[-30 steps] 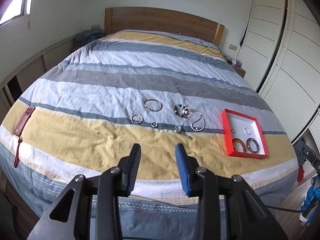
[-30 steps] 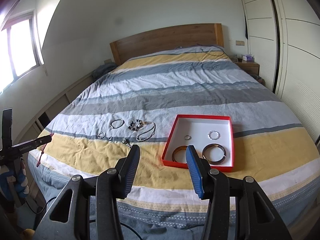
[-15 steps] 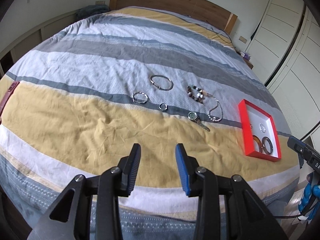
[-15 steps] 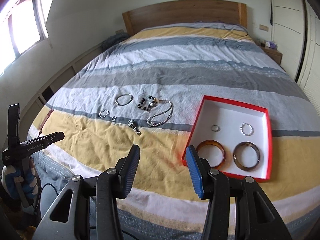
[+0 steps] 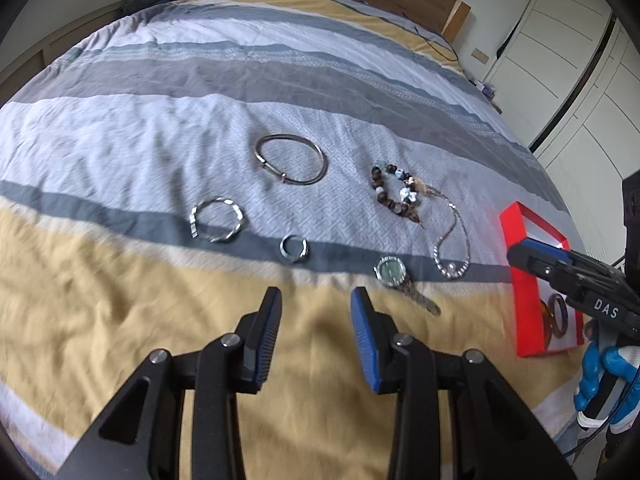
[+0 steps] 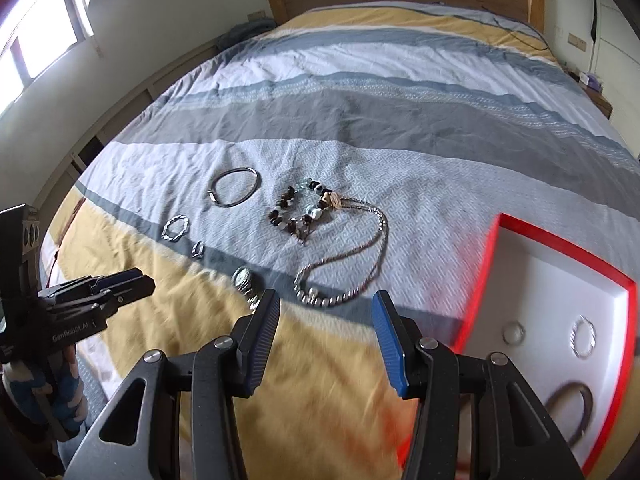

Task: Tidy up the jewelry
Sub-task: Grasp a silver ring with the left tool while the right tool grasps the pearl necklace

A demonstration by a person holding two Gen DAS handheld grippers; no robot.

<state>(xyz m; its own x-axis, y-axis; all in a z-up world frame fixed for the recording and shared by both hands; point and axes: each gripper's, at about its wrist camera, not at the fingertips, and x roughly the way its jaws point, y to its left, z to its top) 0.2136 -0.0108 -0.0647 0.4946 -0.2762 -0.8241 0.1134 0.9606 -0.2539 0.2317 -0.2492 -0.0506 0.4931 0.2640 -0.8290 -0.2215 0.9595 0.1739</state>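
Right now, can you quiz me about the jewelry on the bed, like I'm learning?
1. True or false: the watch already lies in the red box.
2. Which piece lies nearest the box: A the bangle, B the necklace, C the small ring?
3. Fill in: both the left gripper and the right gripper are open and hold ____.

Key: 1 false, it lies on the bedspread. 2 B. 3 nothing.

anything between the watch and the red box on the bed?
Yes: the silver bead necklace lies between the watch and the red box, clearest in the left wrist view.
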